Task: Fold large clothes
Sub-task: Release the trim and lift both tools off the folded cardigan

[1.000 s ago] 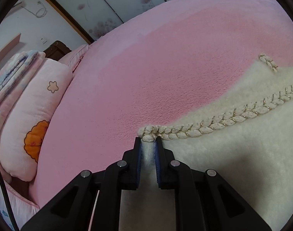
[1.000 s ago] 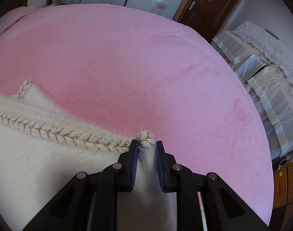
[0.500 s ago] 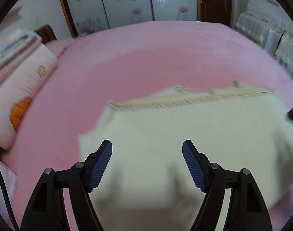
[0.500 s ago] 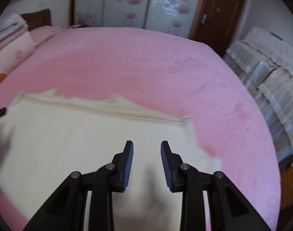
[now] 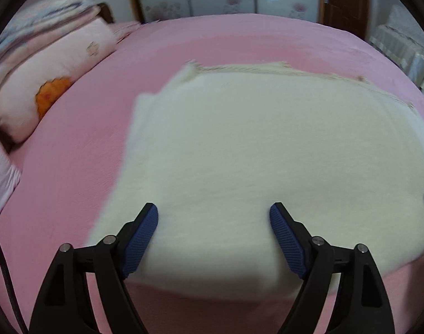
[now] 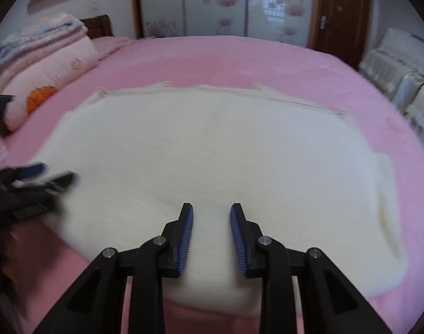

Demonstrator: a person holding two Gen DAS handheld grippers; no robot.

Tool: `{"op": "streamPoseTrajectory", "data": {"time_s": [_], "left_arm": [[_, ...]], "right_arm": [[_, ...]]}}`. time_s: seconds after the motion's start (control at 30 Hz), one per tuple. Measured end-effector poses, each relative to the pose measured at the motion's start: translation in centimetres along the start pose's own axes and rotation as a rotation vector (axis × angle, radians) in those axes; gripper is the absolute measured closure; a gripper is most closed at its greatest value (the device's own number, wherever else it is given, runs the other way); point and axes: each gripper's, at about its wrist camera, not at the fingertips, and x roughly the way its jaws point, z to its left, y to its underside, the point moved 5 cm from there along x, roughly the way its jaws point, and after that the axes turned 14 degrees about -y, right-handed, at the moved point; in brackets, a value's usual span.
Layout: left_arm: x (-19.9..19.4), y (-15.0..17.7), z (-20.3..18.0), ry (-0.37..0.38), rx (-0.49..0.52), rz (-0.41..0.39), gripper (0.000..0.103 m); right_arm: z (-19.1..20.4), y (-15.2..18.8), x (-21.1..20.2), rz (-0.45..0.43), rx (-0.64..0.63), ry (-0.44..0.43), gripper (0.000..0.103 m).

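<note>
I see the cream garment (image 5: 267, 161) lying flat on the pink bed (image 5: 72, 167), its braided trim (image 6: 225, 90) along the far edge. My left gripper (image 5: 213, 231) hovers over its near part, fingers spread wide and empty; my right gripper (image 6: 212, 231) likewise, fingers parted. Pillows (image 5: 44, 78) sit far left.

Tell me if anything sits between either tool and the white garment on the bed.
Nothing visible does. The left tool and right tool are both open above the cream garment, which lies flat on the pink bed. The pillow lies off to the left.
</note>
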Motion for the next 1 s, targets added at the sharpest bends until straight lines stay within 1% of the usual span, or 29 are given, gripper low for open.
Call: {"op": "streamPoseTrajectory", "data": {"time_s": [0.07, 0.1, 0.13, 0.17, 0.2, 0.23, 0.27, 0.3, 0.37, 0.4, 0.47, 0.53, 0.63, 0.67, 0.7, 0.8, 0.87, 1.0], "left_arm": [[0.6, 0.4, 1.9, 0.014, -0.024, 0.011, 0.020], [0.7, 0.7, 2.6, -0.006, -0.023, 0.004, 0.020], [0.8, 0.9, 3.3, -0.049, -0.017, -0.004, 0.020], [1.0, 1.1, 3.9, -0.081, -0.018, -0.001, 0.019], [1.3, 1.4, 4.5, -0.057, -0.040, 0.012, 0.019], [1.5, 1.6, 5.0, -0.030, -0.069, 0.029, 0.019], [1.8, 1.9, 5.5, -0.006, -0.101, 0.048, 0.019], [2.1, 2.0, 5.7, 0.009, -0.117, 0.058, 0.019], [2.2, 2.2, 5.7, 0.014, -0.128, 0.061, 0.019], [2.1, 2.1, 5.5, 0.004, -0.121, 0.057, 0.019], [2.1, 2.0, 5.1, -0.010, -0.111, 0.054, 0.019], [2.2, 1.7, 4.9, -0.010, -0.115, 0.063, 0.019], [2.5, 1.4, 5.4, 0.009, -0.142, 0.101, 0.018], [2.5, 1.4, 5.4, 0.017, -0.150, 0.117, 0.018], [2.5, 1.4, 5.5, 0.021, -0.153, 0.129, 0.018], [2.0, 1.1, 5.6, 0.010, -0.129, 0.148, 0.018], [1.0, 0.9, 5.5, -0.002, -0.101, 0.147, 0.018], [-2.3, 0.7, 5.1, 0.021, -0.057, 0.128, 0.018]], "right_arm": [[-4.7, 1.4, -1.2, -0.007, 0.070, 0.080, 0.077], [-7.2, 2.0, -1.9, -0.011, 0.105, 0.121, 0.077], [-9.5, 2.5, -2.6, -0.015, 0.141, 0.162, 0.077], [-11.5, 3.1, -3.1, -0.023, 0.176, 0.180, 0.077], [-13.4, 3.7, -3.8, -0.034, 0.222, 0.156, 0.102], [-14.2, 4.0, -4.2, -0.048, 0.249, 0.103, 0.103], [-14.5, 4.1, -4.4, -0.050, 0.257, 0.081, 0.103], [-14.2, 4.2, -4.3, -0.045, 0.240, 0.093, 0.103], [-13.2, 4.0, -4.1, -0.033, 0.196, 0.150, 0.103], [-12.9, 4.0, -4.2, -0.040, 0.208, 0.159, 0.103], [-13.0, 4.4, -4.4, -0.060, 0.271, 0.140, 0.103], [-13.1, 4.9, -4.5, -0.068, 0.298, 0.132, 0.103], [-12.9, 4.6, -4.7, -0.059, 0.297, 0.156, 0.103], [-12.9, 4.5, -4.8, -0.055, 0.302, 0.153, 0.100], [-12.8, 4.3, -4.9, -0.049, 0.308, 0.155, 0.100], [-12.4, 4.0, -5.4, -0.036, 0.334, 0.140, 0.094], [-11.9, 3.9, -6.2, -0.041, 0.352, 0.127, 0.094], [-10.2, 3.3, -8.0, -0.049, 0.366, 0.099, 0.093]]}}
